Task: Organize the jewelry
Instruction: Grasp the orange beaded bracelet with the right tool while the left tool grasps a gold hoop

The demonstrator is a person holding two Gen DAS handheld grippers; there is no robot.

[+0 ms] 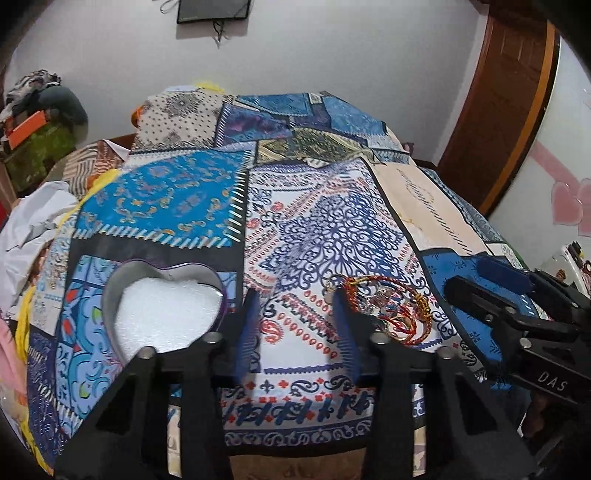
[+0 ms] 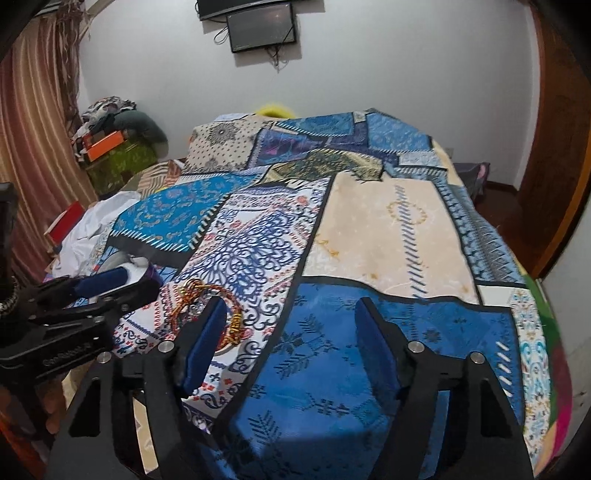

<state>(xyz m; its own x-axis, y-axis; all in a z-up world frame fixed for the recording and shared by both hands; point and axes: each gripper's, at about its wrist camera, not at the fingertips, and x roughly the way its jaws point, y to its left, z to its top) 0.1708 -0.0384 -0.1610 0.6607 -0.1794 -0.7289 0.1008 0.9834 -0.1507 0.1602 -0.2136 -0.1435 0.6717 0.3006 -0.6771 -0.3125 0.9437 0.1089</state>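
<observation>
A heart-shaped metal tin (image 1: 110, 295) with white foam lining (image 1: 166, 317) lies open on the patchwork bedspread, left of my left gripper (image 1: 297, 299). A pile of red and gold bangles and jewelry (image 1: 388, 306) lies just right of its right finger. The left gripper is open and empty, above the spread between tin and pile. In the right wrist view the pile (image 2: 207, 314) lies partly behind the left finger of my right gripper (image 2: 291, 306), which is open and empty over a blue patch. The right gripper shows in the left wrist view (image 1: 480, 280).
The patchwork bedspread (image 1: 314, 221) covers the whole bed. White cloth (image 1: 33, 221) and clutter lie along the left edge. A wooden door (image 1: 506, 92) stands at the far right, a screen (image 2: 262, 31) hangs on the wall.
</observation>
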